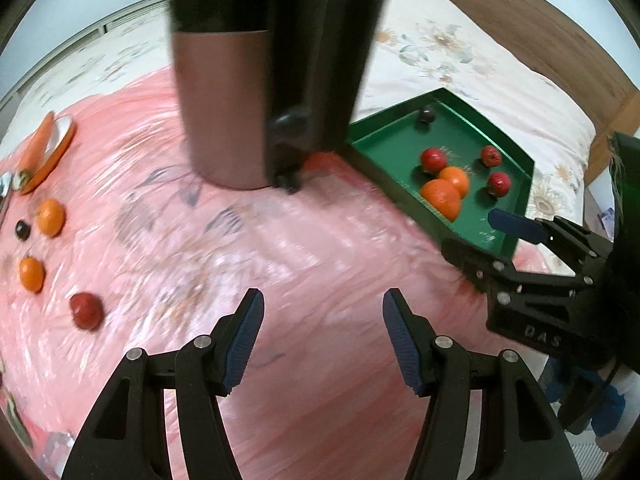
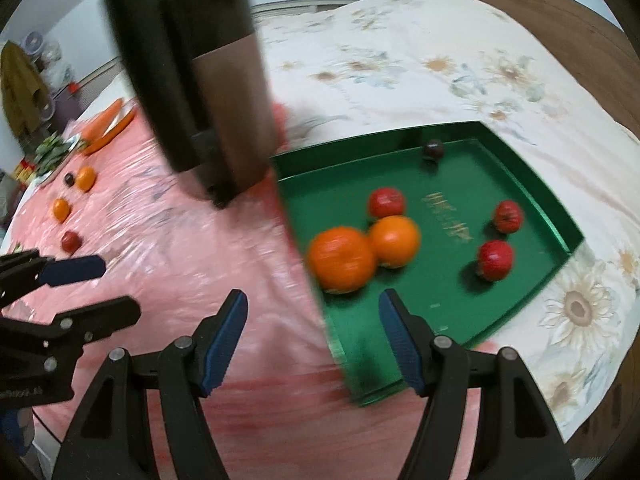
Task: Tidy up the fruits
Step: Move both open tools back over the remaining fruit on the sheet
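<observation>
So here's where I'm at with the fruit sorting. The green tray (image 2: 532, 184) sits on the right side of the bed, half on the pink plastic sheet (image 1: 280, 280) and half on the flowered bedspread (image 2: 400, 48). It's clearly the collection spot: it already holds two oranges (image 2: 340, 258) touching each other, three small red fruits (image 2: 495, 258) spread around them, and one dark plum-looking fruit (image 2: 433, 149) up in the far corner.

The leftovers are well apart from the tray, over on the left of the sheet: two more oranges (image 1: 50, 216), a dark fruit (image 1: 22, 229) just beside the upper one, and a red fruit (image 1: 86, 310) closest to me. The carrot (image 1: 38, 142) on the orange plate (image 1: 60, 148) doesn't look like it's part of the job, so I'd leave it.

A tall dark tumbler (image 1: 228, 112) stands between the two groups, which I'd guess means swinging around it on every trip.

Both views are blurry, so the fine detail is mushy. My left gripper (image 1: 322, 340) hovers over bare pink sheet, jaws roughly half open, nothing between the pads and nothing touched. My right gripper (image 2: 312, 340) hangs over the tray's near edge, jaws parted about the same, also empty. I reckon the red fruit on the left is the next grab for the left gripper, since it's nearest.
</observation>
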`<state>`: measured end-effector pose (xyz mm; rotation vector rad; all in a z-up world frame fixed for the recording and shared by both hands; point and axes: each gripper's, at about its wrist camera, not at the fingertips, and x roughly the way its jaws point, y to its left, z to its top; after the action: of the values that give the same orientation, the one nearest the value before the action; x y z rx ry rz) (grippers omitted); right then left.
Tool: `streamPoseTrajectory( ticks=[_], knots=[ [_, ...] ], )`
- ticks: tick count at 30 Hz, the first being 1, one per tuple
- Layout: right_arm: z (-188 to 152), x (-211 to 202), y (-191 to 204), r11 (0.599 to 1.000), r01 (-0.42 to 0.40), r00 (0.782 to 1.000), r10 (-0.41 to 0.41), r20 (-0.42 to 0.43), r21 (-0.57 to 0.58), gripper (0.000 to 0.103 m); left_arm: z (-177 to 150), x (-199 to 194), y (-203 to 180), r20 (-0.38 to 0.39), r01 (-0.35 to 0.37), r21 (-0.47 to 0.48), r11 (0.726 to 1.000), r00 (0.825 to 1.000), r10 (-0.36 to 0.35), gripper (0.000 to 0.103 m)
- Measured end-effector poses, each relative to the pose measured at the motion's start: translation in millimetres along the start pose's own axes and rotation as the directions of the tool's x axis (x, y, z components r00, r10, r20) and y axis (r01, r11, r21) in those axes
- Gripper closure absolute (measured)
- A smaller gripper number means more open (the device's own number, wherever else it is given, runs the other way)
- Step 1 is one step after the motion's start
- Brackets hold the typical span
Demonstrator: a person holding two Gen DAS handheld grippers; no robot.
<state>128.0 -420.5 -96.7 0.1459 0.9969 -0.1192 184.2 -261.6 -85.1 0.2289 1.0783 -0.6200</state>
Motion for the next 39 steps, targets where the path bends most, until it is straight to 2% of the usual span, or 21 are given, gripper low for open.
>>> streamPoseTrajectory(
  ticks=[13, 26, 34, 39],
  knots=[
    [-2, 9, 90, 0.984, -0.143, 0.99, 0.14, -0.035, -0.104, 0.0, -41, -31, 73, -0.008, -0.098, -0.114, 0.989, 0.995, 0.098, 0.048],
    [8, 21, 198, 0.916, -0.322, 0.947, 0.315, -0.068, -0.24, 0.0, -82, -61, 161, -0.023, -0.217, -0.233, 0.948, 0.976, 0.218, 0.048],
    [24, 39, 246, 0.881, -0.392, 0.919, 0.385, -0.08, -0.266, 0.0, -70, -72, 235, 0.011, -0.257, -0.331, 0.908, 0.961, 0.276, 0.048],
    [30, 56, 262, 0.884, -0.404, 0.915, 0.393, -0.094, -0.235, 0.0, -48, -62, 268, 0.028, -0.25, -0.334, 0.909, 0.961, 0.275, 0.048]
  ],
)
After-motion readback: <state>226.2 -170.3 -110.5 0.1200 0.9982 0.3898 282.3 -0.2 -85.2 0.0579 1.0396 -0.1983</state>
